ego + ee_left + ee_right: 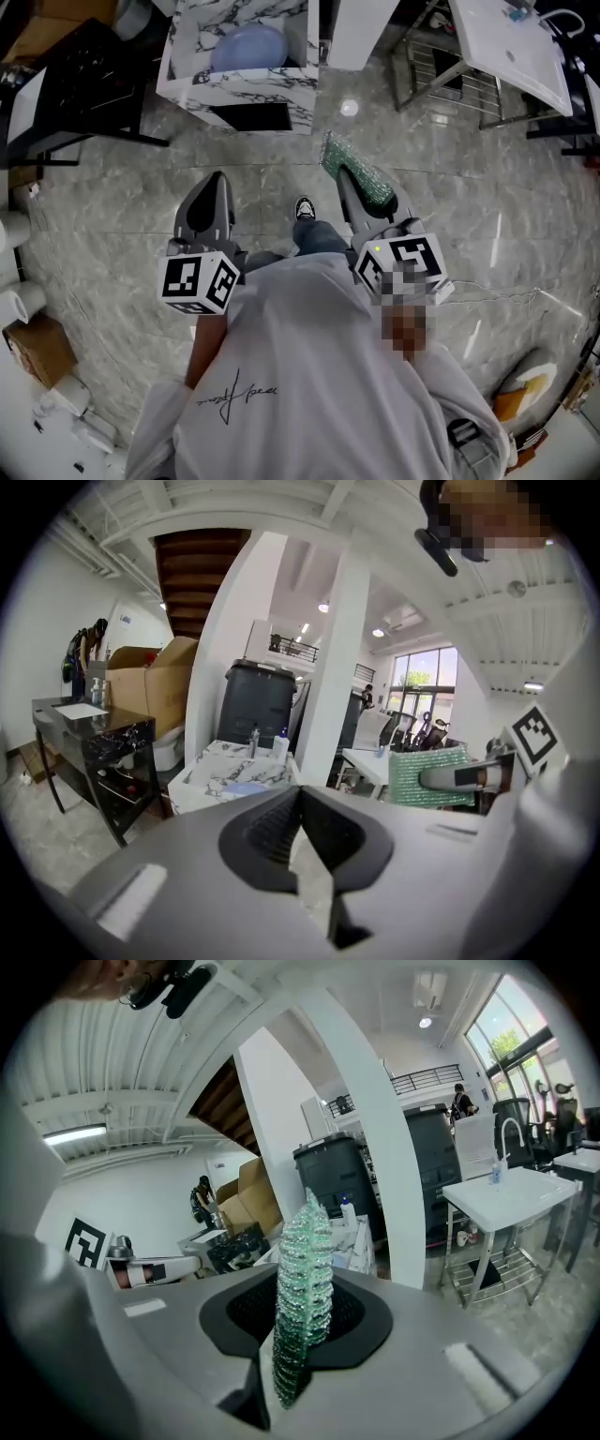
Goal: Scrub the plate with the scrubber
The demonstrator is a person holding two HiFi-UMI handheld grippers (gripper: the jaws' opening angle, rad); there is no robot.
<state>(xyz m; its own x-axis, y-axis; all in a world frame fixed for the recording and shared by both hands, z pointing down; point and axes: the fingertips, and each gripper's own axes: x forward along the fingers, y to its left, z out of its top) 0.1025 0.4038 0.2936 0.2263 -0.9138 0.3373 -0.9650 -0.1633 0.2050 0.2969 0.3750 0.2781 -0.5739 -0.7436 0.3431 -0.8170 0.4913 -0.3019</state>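
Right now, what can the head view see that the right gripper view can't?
Only the head view shows the blue plate and the person's shoe. Only the right gripper view shows the staircase and a ceiling lamp. Both show the green scrubber clamped in the right gripper.

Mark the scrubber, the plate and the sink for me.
scrubber [302, 1269]: right gripper view, middle of the green mesh.
plate [248, 47]: head view, middle of its blue face.
sink [234, 82]: head view, marbled front rim.
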